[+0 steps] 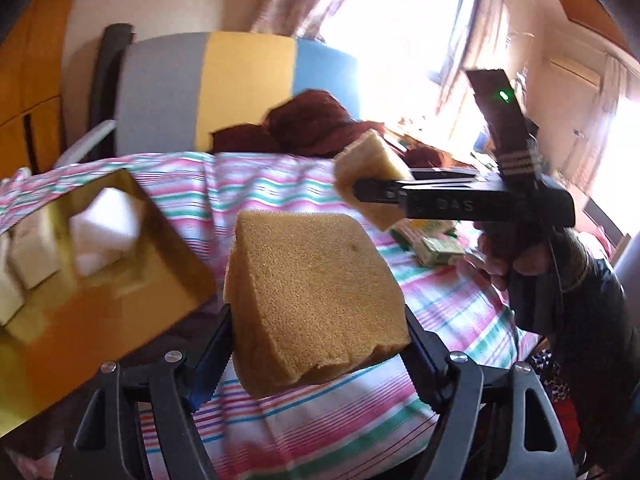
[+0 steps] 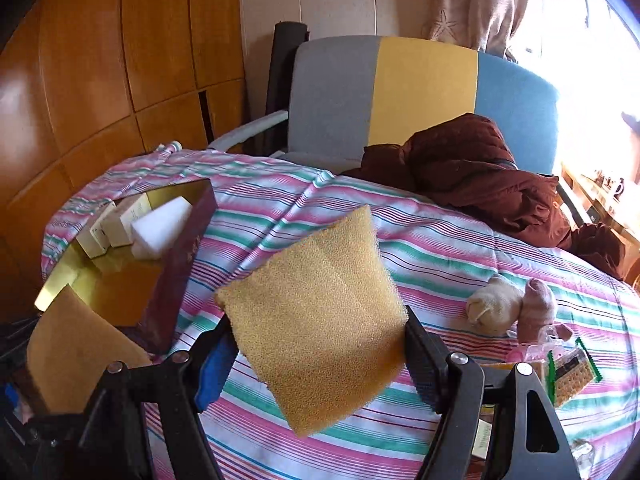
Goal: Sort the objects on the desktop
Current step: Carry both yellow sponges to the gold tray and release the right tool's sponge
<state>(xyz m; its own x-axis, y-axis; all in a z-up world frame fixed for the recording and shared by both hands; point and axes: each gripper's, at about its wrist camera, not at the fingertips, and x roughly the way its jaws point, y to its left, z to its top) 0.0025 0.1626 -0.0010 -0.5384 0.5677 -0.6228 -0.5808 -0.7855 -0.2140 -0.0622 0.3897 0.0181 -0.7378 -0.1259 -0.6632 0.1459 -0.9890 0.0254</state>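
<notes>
Left wrist view: the left gripper [image 1: 316, 332] held a thick yellow-brown sponge block [image 1: 316, 296], its jaws pressed against both sides, raised above a table covered in a pink, green and white striped cloth [image 1: 280, 184]. To its left sat an open dark red box with a gold lining [image 1: 160, 264], containing a white foam block [image 1: 106, 228] and pale cartons. To the right, a hand [image 1: 500, 256] held the right gripper [image 1: 360, 194], whose jaws clamped a second sponge [image 1: 372, 164].

Right wrist view: that flatter sponge [image 2: 320, 320] filled the jaws above the cloth. Rolled socks [image 2: 512, 304] and small packets [image 2: 568, 376] lay to the right, a dark red garment [image 2: 480, 168] behind.
</notes>
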